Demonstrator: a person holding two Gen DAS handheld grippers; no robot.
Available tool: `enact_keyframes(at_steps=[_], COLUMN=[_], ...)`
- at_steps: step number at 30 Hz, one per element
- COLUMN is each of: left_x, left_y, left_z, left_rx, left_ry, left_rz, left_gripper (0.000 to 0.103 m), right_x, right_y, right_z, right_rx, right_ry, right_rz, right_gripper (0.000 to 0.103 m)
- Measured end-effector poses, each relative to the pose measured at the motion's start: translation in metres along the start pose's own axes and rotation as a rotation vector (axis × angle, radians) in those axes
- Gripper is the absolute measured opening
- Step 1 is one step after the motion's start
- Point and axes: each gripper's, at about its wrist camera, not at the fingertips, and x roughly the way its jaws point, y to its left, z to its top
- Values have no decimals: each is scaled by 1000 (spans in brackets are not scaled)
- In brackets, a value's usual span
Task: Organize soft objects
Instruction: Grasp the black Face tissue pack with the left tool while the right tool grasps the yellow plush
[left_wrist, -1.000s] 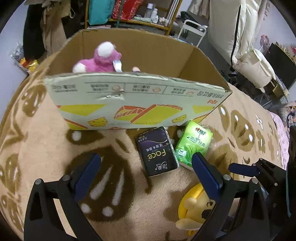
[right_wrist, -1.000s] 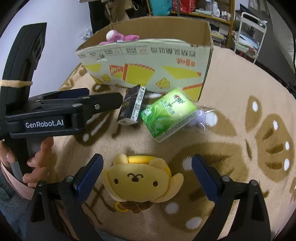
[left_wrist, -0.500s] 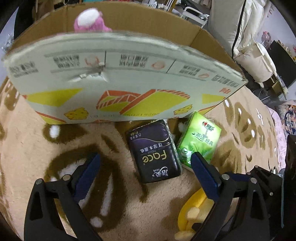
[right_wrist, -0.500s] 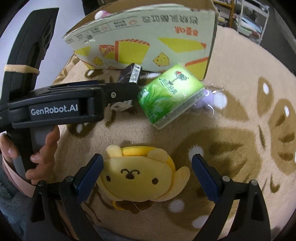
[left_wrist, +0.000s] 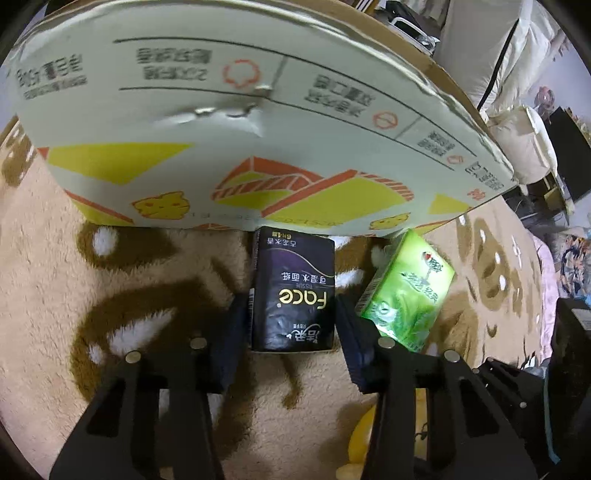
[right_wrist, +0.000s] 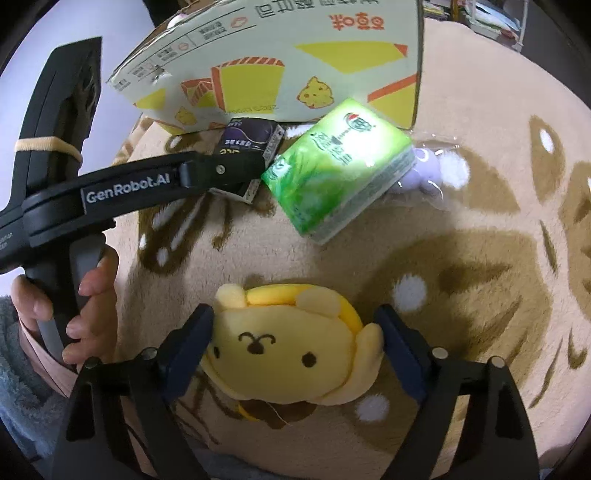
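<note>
A black tissue pack (left_wrist: 293, 295) lies on the rug against the cardboard box (left_wrist: 258, 110). My left gripper (left_wrist: 291, 321) straddles it, both pads pressed to its sides. It also shows in the right wrist view (right_wrist: 251, 142). A green tissue pack (left_wrist: 408, 291) lies just to its right, also in the right wrist view (right_wrist: 340, 166). My right gripper (right_wrist: 295, 332) has its pads against both sides of a yellow plush dog (right_wrist: 291, 347) on the rug.
The beige and brown rug (right_wrist: 480, 258) covers the whole surface. A small lilac plush in clear wrap (right_wrist: 424, 170) lies behind the green pack. The box wall stands directly ahead of the left gripper. White cushions (left_wrist: 480, 48) sit at the far right.
Both grippers moved forward and down and narrowed: the left onto the black tissue pack, the right onto the yellow plush. The box now fills the upper left wrist view.
</note>
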Motion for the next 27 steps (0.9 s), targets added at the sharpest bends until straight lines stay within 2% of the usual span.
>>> enact_keyframes(at_steps=[9,14,19,27], left_x=[0,0,1,7], left_y=[-16,-22,-30,-50], left_z=[-5,-7,-8,-15], left_rx=[91,120,124,215], left_ry=[-6,-6,-9,-12], left_rz=[80,98,67,127], left_gripper=[45,45,45,50], right_x=[-10,-11,-11,-8], right_y=[-9,-9,-8,-5], right_z=[-6,-6,-5,-4], right_rx=[2,0,-3,-3], right_ry=[-2,-3,-4,-1], right_rz=[-4,-6,-10,-12], right_gripper=[92,92,92,92])
